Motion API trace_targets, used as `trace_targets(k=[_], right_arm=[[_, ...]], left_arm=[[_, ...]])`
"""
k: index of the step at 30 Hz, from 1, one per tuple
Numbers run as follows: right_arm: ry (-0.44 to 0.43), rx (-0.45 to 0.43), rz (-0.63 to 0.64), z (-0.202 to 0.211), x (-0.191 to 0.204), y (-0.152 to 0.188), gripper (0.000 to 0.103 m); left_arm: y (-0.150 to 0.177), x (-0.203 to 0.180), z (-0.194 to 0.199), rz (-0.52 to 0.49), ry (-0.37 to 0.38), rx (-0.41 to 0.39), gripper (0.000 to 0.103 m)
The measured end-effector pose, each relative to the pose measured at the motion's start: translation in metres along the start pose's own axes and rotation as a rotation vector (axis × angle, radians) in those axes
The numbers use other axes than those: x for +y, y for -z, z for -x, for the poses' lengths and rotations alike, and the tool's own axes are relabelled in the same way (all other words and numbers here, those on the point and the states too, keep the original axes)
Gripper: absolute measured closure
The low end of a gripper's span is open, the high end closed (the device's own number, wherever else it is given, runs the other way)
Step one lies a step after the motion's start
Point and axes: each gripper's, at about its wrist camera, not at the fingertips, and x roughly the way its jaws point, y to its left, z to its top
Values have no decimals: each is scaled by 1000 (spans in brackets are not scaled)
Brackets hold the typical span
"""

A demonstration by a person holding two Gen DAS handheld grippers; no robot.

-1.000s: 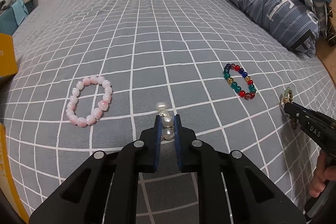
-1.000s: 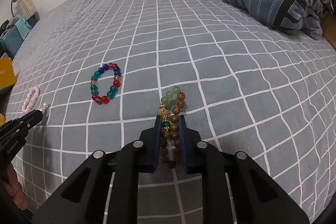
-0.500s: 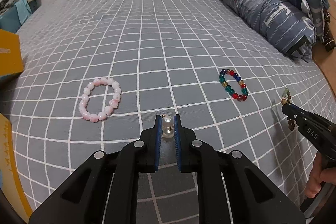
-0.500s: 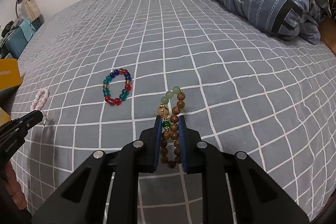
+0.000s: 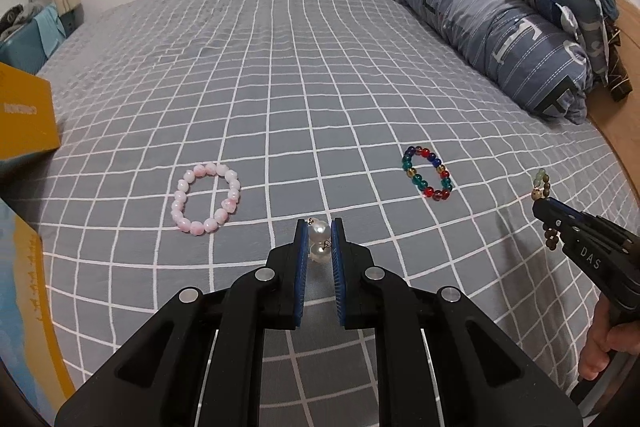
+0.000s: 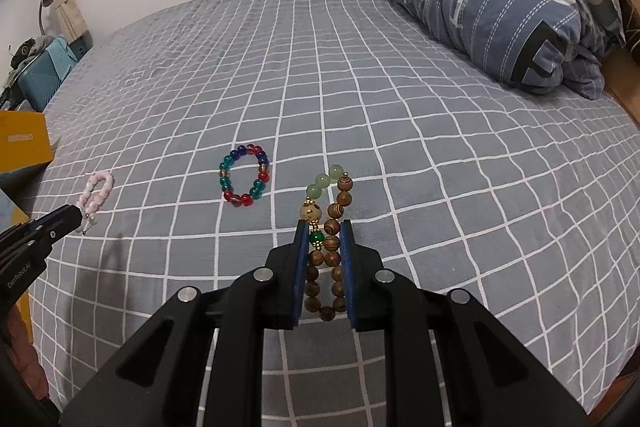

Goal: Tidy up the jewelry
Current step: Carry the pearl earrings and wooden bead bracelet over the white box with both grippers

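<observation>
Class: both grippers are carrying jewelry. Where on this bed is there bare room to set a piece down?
Widest: the checked bedspread beyond both bracelets, up to the curtain, bordered right by the pillow. Also the gap between the pink bracelet and the multicolored bracelet. Tightest beside the yellow box.

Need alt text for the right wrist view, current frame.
The right hand-held gripper is shut on a wooden bead bracelet with green beads, above a grey grid-pattern bedspread. A multicolored bead bracelet and a pink bead bracelet lie on the bedspread to the left; the left hand-held gripper enters at the left edge.
</observation>
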Motion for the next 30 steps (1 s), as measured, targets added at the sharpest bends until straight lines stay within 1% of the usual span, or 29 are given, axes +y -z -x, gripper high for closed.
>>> trace_targets(k=[12, 30], right_arm=[[7, -46, 19, 37, 11, 0, 88], [1, -60, 36, 69, 32, -1, 88]], left_arm=[[3, 2, 33, -5, -20, -25, 92], [8, 14, 76, 17, -46, -49, 92]])
